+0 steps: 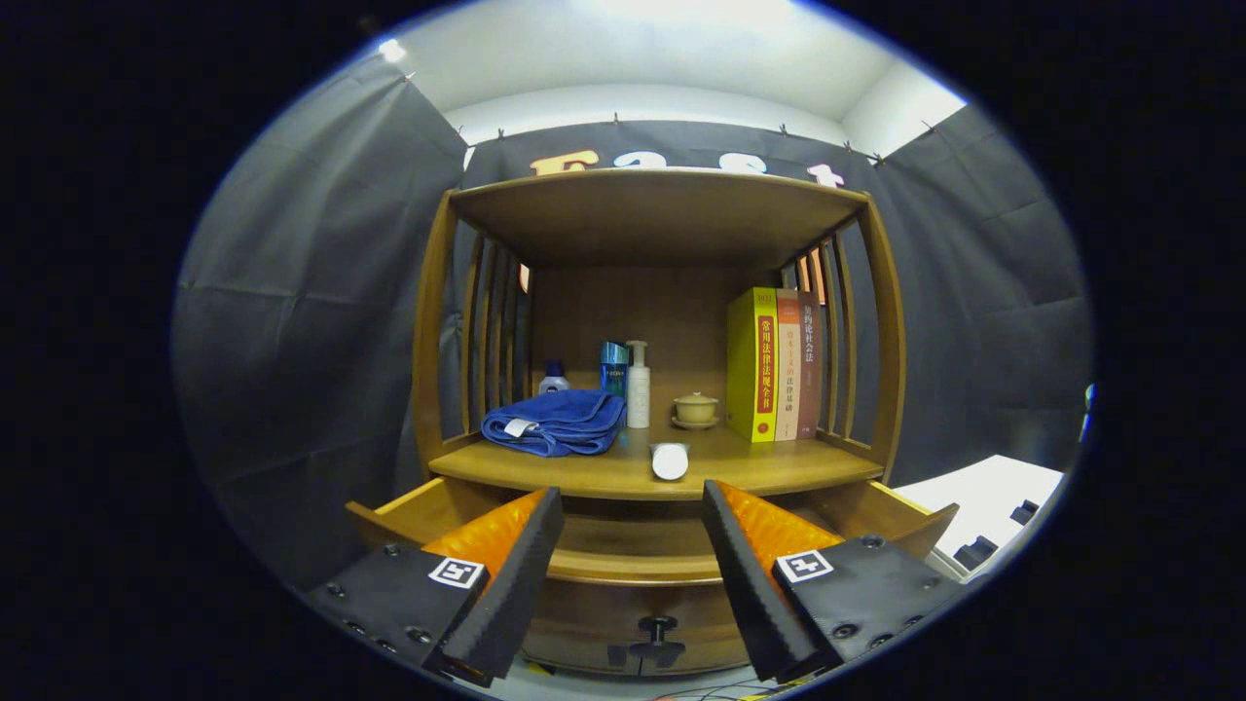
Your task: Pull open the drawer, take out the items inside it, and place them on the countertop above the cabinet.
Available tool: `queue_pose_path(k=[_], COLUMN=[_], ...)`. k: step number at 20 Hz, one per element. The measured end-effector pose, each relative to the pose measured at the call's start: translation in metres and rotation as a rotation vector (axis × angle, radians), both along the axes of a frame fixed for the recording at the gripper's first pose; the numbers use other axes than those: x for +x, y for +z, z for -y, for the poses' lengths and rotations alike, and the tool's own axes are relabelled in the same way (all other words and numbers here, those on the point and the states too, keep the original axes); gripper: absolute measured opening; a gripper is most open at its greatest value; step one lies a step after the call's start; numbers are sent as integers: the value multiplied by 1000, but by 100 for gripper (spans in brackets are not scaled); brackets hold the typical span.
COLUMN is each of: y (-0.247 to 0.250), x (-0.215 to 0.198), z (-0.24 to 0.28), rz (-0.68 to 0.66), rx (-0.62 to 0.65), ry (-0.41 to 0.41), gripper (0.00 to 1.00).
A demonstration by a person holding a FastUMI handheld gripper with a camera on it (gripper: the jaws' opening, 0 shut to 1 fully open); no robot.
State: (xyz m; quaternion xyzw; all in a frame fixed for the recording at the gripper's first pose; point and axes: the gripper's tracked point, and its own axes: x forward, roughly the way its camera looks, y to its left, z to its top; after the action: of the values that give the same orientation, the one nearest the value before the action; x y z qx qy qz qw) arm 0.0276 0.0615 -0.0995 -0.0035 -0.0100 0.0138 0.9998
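Tool [631, 574]: released, fingers spread wide, nothing between them; hovering over the front edge of the drawer.
Drawer [638, 545]: pulled open below the bench, wooden, dark knob [656, 638] on its front panel low between the fingers. Inside floor mostly hidden behind the fingers; cannot tell what remains in there.
Bench [623, 472]: the cabinet's countertop, just above and behind the drawer, under a roofed shelf frame with slatted sides.
White tube [669, 460]: lying on the bench at its front edge, directly above the drawer's middle, round end cap facing the tool. Probably light, rigid plastic, smooth and apt to roll or slip; best gripped across the barrel, not by the cap.
Blue towel [555, 422]: folded on the bench, above the drawer's left half. Soft, limp, light; needs a pinch on a thick fold, would sag if lifted.
Bottles [638, 384]: a white pump bottle, a teal one and a small blue-capped one, upright behind the towel, well back from the drawer.
Lidded cup [695, 409]: on a saucer, back from the drawer, right of the pump bottle. Looks ceramic, fragile, loose lid.
Books [774, 365]: three upright, above the drawer's right half, against the slats. Stiff, heavy.
Progress guess: drawer opening done; unloading possibly under way or finished.
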Motion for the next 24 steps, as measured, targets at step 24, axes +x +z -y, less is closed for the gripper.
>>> queue_pose_path(k=[24], y=[-90], x=[28], z=[25], rz=[-84], rx=[-7], ry=[-85], gripper=[95])
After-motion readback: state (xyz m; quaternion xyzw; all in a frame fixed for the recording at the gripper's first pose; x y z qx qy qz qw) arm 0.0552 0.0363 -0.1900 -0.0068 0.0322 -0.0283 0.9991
